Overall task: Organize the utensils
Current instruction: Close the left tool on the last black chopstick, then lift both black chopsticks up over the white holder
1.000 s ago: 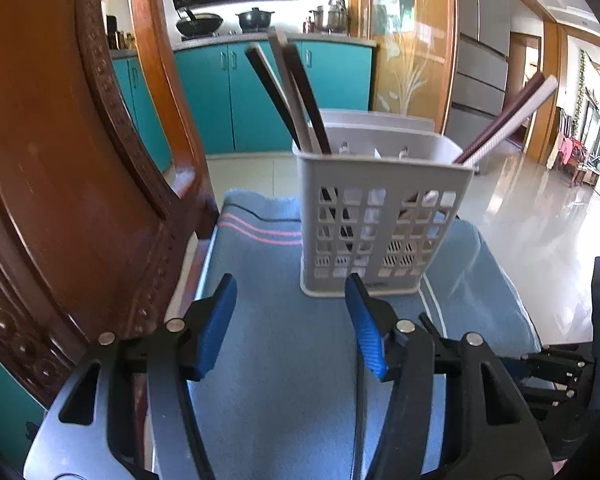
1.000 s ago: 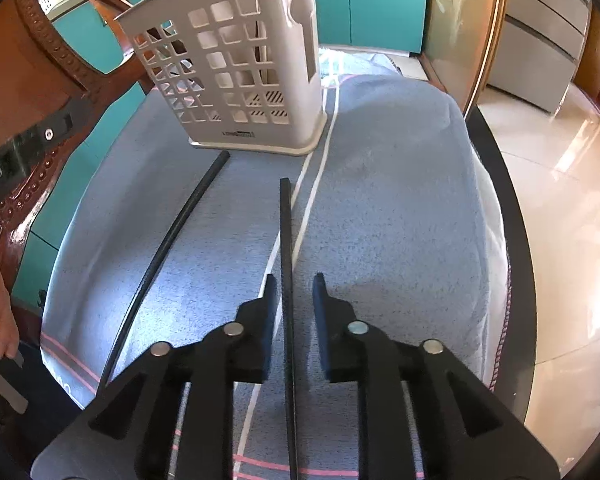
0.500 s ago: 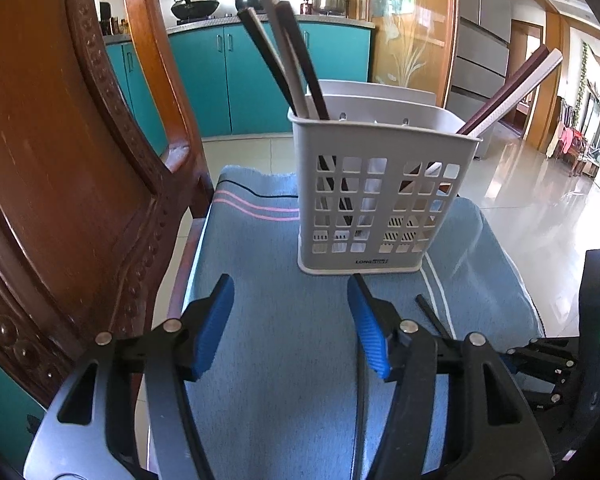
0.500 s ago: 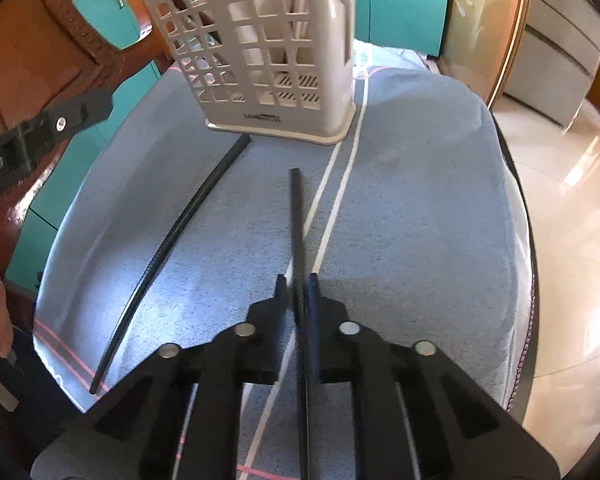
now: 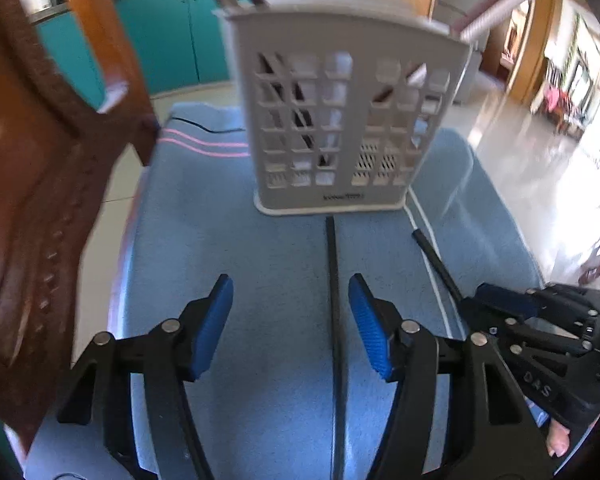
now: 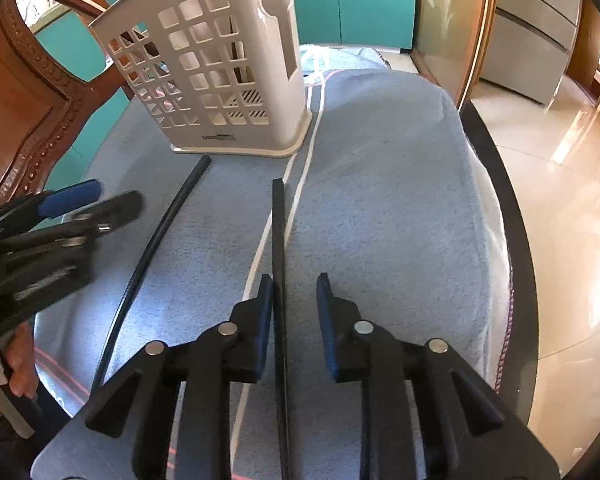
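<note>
A white lattice utensil basket (image 5: 348,120) (image 6: 216,72) stands on a blue towel (image 5: 236,272) (image 6: 380,200) and holds several brown chopsticks. Two black chopsticks lie in front of it. One black chopstick (image 5: 332,280) (image 6: 156,240) lies between the fingers of my left gripper (image 5: 292,320) (image 6: 60,216), nearer the right pad and untouched; this gripper is open. The other black chopstick (image 6: 278,232) (image 5: 432,256) lies between the jaws of my right gripper (image 6: 294,312) (image 5: 532,320). Those jaws are opening: the stick rests by the left pad and the right pad stands off it.
A carved wooden chair back (image 5: 40,160) (image 6: 20,112) rises close on the left. The towel covers a round dark-edged top (image 6: 512,240), with glossy floor beyond on the right. Teal cabinets (image 5: 172,28) stand behind. A hand (image 6: 16,364) holds the left gripper's handle.
My left gripper tipped down and came lower, so a black chopstick now lies between its fingers. My right gripper closed on its chopstick half a second ago and has since parted again.
</note>
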`<act>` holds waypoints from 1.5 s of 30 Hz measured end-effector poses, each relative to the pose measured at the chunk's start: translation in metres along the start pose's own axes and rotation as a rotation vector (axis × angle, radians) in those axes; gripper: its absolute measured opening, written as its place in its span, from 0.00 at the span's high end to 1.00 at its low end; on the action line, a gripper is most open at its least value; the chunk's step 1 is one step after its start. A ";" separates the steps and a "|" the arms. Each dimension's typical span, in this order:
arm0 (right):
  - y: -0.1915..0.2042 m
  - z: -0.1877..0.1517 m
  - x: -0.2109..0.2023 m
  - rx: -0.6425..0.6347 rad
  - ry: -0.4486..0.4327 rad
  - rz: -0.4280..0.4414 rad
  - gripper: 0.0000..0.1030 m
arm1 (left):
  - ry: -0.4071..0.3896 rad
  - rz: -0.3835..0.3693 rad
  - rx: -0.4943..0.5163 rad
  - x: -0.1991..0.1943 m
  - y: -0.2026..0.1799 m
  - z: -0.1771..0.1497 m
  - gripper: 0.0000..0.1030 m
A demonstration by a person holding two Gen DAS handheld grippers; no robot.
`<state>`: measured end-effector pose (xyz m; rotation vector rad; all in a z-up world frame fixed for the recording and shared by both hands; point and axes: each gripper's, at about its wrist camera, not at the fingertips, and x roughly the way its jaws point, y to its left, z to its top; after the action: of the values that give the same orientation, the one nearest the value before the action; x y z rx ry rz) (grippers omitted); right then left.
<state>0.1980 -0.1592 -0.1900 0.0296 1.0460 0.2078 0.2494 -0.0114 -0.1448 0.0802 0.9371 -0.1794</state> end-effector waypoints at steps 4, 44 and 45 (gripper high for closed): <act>0.008 -0.003 0.000 -0.027 0.002 0.008 0.69 | 0.088 -0.012 0.029 0.030 -0.017 0.005 0.41; 0.011 -0.003 -0.155 -0.078 -0.436 0.171 0.94 | -0.268 -0.102 -0.034 -0.118 0.040 -0.010 0.94; 0.010 -0.001 -0.168 -0.075 -0.463 0.187 0.94 | -0.302 -0.111 -0.031 -0.131 0.041 -0.008 0.94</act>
<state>0.1142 -0.1806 -0.0455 0.1034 0.5732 0.3898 0.1746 0.0459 -0.0445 -0.0281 0.6434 -0.2717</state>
